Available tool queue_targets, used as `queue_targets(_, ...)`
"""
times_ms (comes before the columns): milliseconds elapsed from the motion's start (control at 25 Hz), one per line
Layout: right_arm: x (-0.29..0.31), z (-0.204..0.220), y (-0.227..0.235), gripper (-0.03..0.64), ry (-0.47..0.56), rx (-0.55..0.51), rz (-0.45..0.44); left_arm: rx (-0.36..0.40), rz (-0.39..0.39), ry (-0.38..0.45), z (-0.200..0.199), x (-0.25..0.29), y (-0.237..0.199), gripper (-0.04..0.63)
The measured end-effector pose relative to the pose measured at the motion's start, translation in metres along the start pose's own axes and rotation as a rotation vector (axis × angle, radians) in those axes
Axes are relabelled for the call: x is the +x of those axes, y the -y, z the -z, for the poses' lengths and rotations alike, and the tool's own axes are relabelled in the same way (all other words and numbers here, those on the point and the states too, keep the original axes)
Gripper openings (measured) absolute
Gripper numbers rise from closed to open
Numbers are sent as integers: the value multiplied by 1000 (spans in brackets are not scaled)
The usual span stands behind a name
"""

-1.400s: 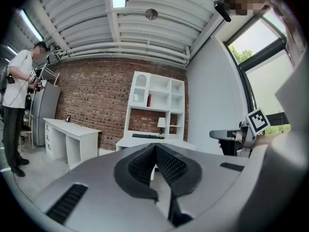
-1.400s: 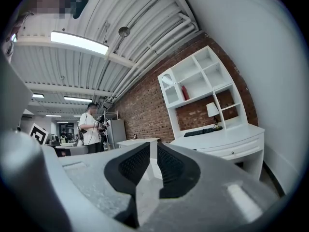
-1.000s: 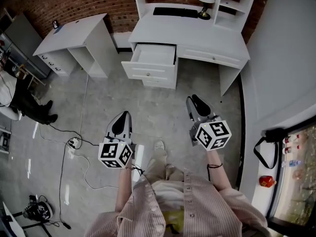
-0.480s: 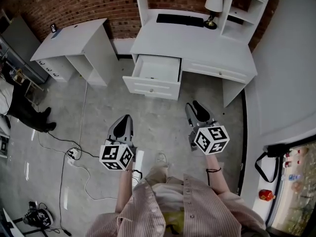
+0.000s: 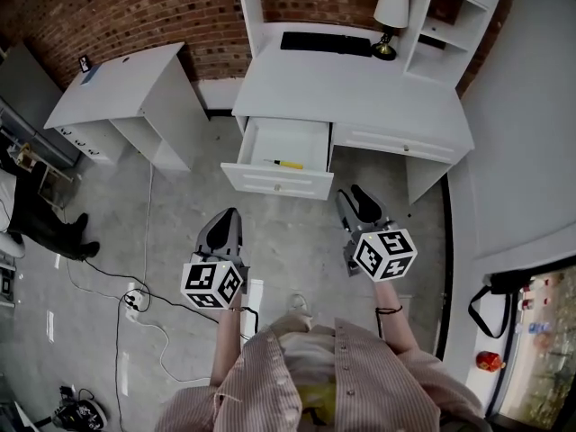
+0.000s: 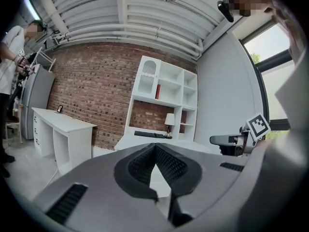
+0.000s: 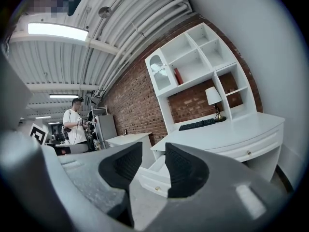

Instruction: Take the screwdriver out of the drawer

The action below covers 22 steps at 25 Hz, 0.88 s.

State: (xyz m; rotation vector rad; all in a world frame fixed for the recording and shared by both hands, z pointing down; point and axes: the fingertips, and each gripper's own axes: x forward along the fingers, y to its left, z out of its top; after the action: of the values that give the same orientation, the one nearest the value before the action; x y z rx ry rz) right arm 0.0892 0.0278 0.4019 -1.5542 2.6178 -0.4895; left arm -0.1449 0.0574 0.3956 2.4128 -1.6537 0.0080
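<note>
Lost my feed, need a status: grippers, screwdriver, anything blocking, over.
Left gripper jaws shut, empty. Right gripper jaws opening, empty. Screwdriver lying in open drawer, untouched. Nothing in the way.

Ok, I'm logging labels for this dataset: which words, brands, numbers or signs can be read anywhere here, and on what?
No text can be read anywhere in these views.
Left marker cube: black-and-white square patterns only, no letters.
Right marker cube: the same, patterns only.
Keyboard: key legends too small to read.
Red book on the shelf: spine too small to read.
Small object on the side desk: too small to read.
</note>
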Motion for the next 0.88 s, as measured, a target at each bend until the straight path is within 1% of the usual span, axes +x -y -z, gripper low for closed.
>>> queue_targets(240, 27, -3, 9, 132, 13, -11, 18, 4, 19, 14, -7, 30, -21, -2)
queue_targets(440, 45, -6, 16, 130, 7, -12, 25, 1, 30, -2, -5, 47, -28, -2)
queue_targets(680, 70, -3, 19, 132, -7, -12, 4, -15, 22, -14, 1, 65, -40, -2)
queue_targets(880, 110, -3, 35, 130, -33, -5, -28, -25, 3, -31, 4, 96, -54, -2)
